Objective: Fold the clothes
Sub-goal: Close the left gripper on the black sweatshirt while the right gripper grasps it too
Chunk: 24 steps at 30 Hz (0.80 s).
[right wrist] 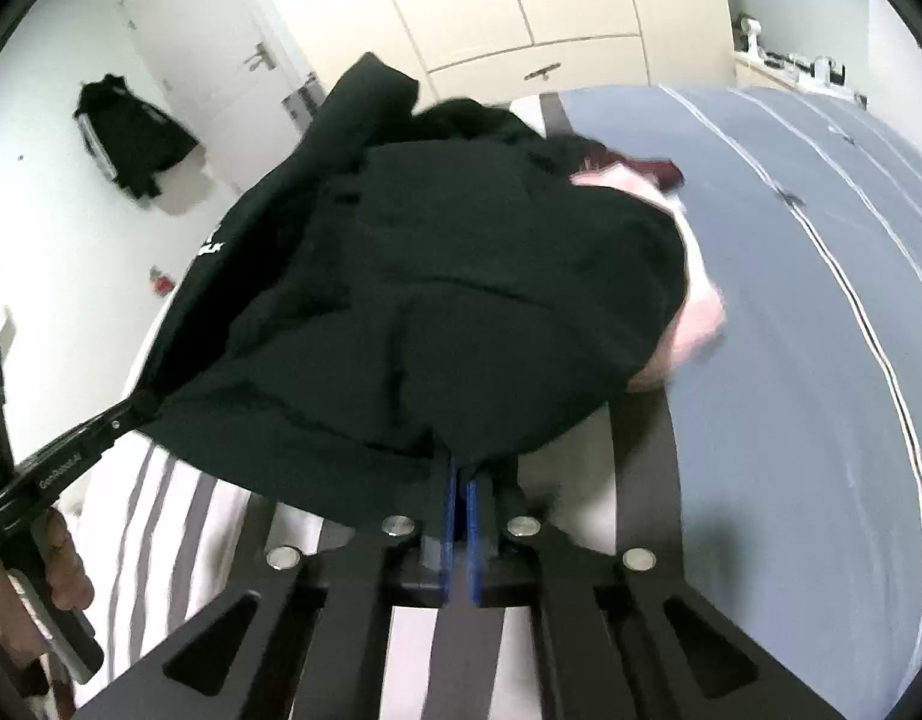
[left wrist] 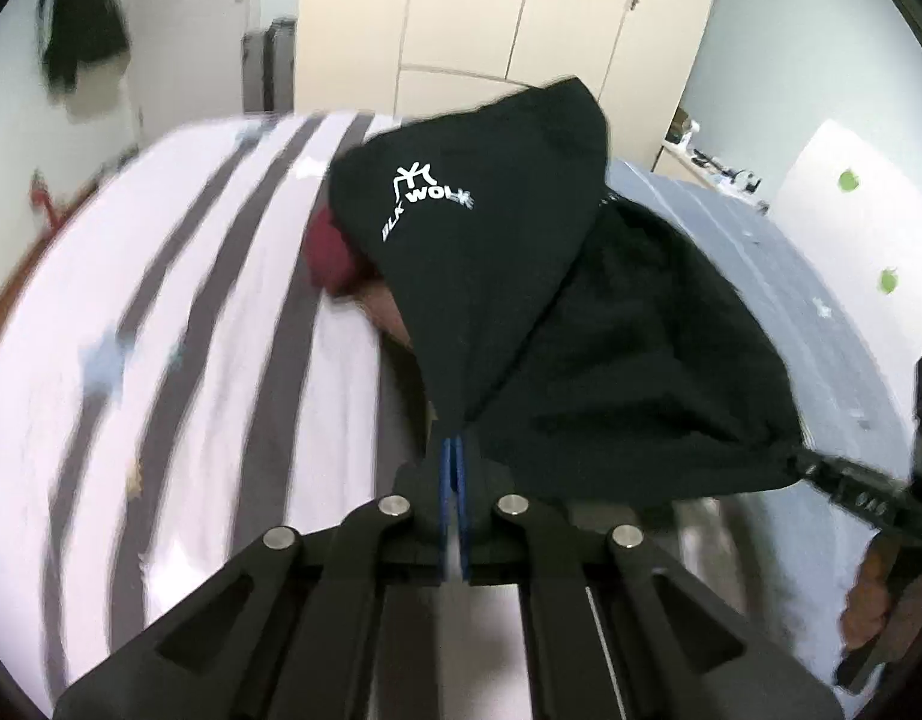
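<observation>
A black garment (left wrist: 520,300) with a white "BLK WOLF" print hangs lifted over the bed, stretched between both grippers. In the left wrist view my left gripper (left wrist: 455,441) is shut on one bottom edge of it, blue pads pressed together on the cloth. My right gripper (left wrist: 817,465) pinches the other corner at the right. In the right wrist view the right gripper (right wrist: 461,471) is shut on the black garment (right wrist: 461,276), and the left gripper (right wrist: 128,411) grips its corner at the left. The cloth hides most of what lies beneath it.
A dark red garment (left wrist: 329,252) and a pale pink one (right wrist: 697,312) lie on the bed under the black cloth. The bed has a white sheet with grey stripes (left wrist: 161,330) and a blue-grey cover (right wrist: 790,300). Cream wardrobe doors (left wrist: 490,12) stand behind. A dark jacket (right wrist: 131,132) hangs on the wall.
</observation>
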Each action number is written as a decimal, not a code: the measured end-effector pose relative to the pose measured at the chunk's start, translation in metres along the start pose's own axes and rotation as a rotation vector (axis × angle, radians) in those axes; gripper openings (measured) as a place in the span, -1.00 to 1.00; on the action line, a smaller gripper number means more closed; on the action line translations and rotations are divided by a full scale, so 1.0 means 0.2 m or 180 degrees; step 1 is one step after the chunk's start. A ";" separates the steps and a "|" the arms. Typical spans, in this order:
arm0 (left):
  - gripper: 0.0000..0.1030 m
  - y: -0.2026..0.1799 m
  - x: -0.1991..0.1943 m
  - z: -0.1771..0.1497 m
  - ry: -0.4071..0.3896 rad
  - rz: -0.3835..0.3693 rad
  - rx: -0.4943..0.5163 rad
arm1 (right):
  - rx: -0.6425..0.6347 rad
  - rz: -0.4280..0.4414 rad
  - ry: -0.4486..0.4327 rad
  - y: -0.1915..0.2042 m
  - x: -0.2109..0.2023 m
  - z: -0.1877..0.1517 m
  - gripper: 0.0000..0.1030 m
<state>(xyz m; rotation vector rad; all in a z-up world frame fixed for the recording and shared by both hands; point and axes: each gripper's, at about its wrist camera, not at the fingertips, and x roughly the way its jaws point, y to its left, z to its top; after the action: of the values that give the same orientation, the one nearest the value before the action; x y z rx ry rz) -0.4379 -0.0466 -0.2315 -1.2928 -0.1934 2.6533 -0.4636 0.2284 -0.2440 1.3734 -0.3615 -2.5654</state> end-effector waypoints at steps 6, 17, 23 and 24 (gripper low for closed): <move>-0.99 -0.07 -0.28 -0.64 0.0589 -0.0019 -0.0117 | -0.0004 -0.0109 0.0499 -0.03 -0.25 -0.53 -0.96; -0.40 0.16 -0.27 -0.59 0.0423 0.0534 -0.0272 | -0.0139 -0.0532 0.0398 -0.03 -0.44 -0.63 -0.29; 0.32 0.20 0.07 -0.21 0.0248 0.0364 -0.0093 | -0.0094 -0.0768 0.0212 -0.16 -0.19 -0.38 0.12; 0.32 0.16 0.10 -0.16 0.0219 0.0253 -0.0003 | -0.0080 -0.0808 0.0243 -0.20 -0.12 -0.35 0.12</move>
<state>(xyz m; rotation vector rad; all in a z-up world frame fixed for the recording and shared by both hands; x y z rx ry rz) -0.4283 -0.0716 -0.2727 -1.4183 -0.1363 2.6687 -0.3953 0.2648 -0.2749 1.5951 -0.1493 -2.6932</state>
